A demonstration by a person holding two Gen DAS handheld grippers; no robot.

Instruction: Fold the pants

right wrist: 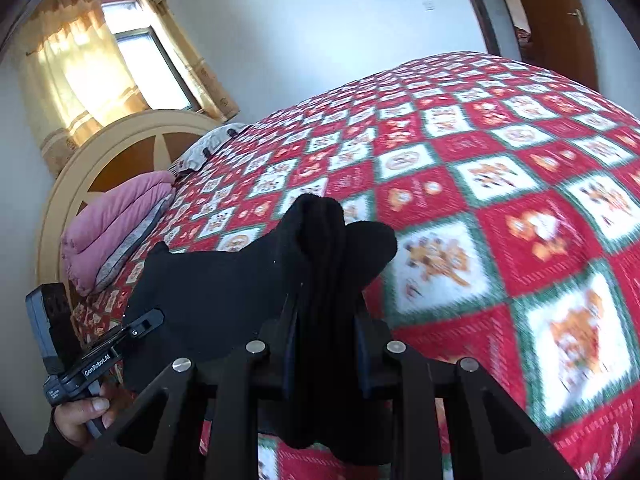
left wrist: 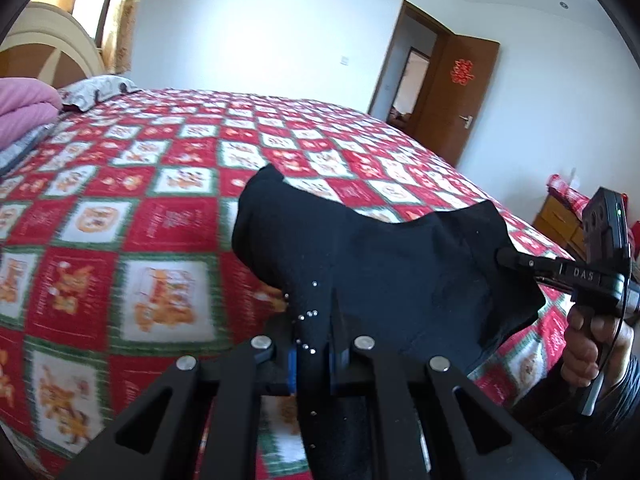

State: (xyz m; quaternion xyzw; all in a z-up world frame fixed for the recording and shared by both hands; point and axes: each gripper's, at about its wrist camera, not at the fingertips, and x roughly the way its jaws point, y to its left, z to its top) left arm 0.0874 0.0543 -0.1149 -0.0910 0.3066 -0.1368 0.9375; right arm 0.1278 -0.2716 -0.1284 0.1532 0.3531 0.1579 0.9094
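Observation:
Black pants hang lifted above the red patchwork bedspread, stretched between both grippers. My left gripper is shut on one edge of the cloth, which carries small shiny studs. The right gripper bites the far right edge in the left wrist view. In the right wrist view the right gripper is shut on a thick bunched fold of the pants, and the left gripper pinches the cloth at the lower left. A hand holds that left tool.
The bedspread covers a wide bed. A pink folded quilt and a patterned pillow lie by the rounded headboard. A brown door stands open on the far wall, a wooden nightstand beside the bed.

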